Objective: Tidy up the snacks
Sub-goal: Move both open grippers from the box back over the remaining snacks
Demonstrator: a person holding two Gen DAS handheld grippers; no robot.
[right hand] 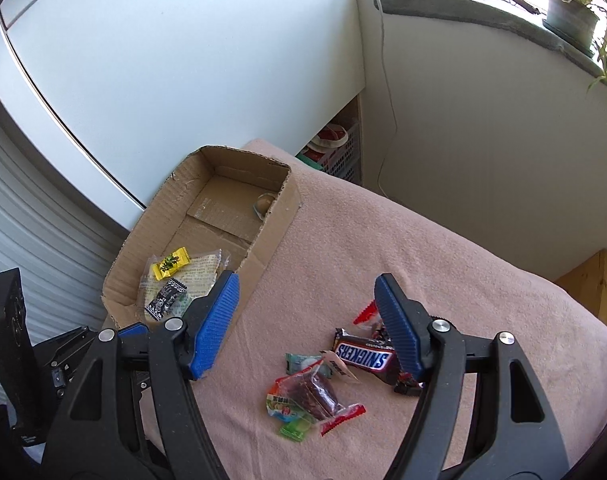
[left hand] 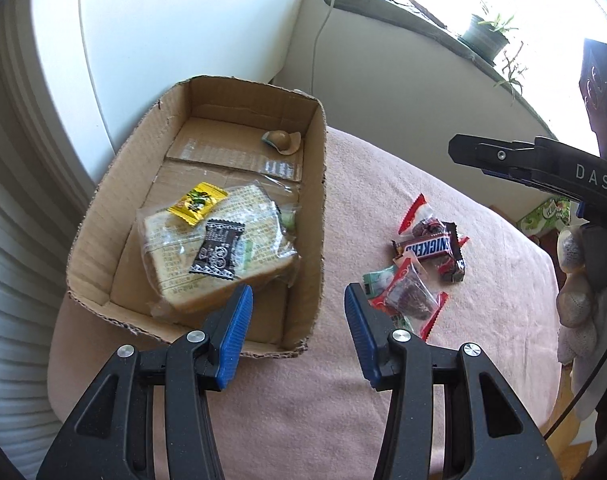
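Right gripper (right hand: 303,320) and left gripper (left hand: 297,332), jaws apart, both empty. Loose snacks (right hand: 323,384) lie on the pink cloth (right hand: 463,260), beside the box (right hand: 279,216) holding others. Wrappers are probably light, crinkly and slippery; pinch the Snickers (right hand: 363,356) across its firm middle.

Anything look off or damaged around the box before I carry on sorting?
The cardboard box has ragged, torn top edges, and a crumpled scrap of tape lies in its far corner. Several snacks are still loose on the pink cloth outside it, including the Snickers bar. Nothing looks spilled.
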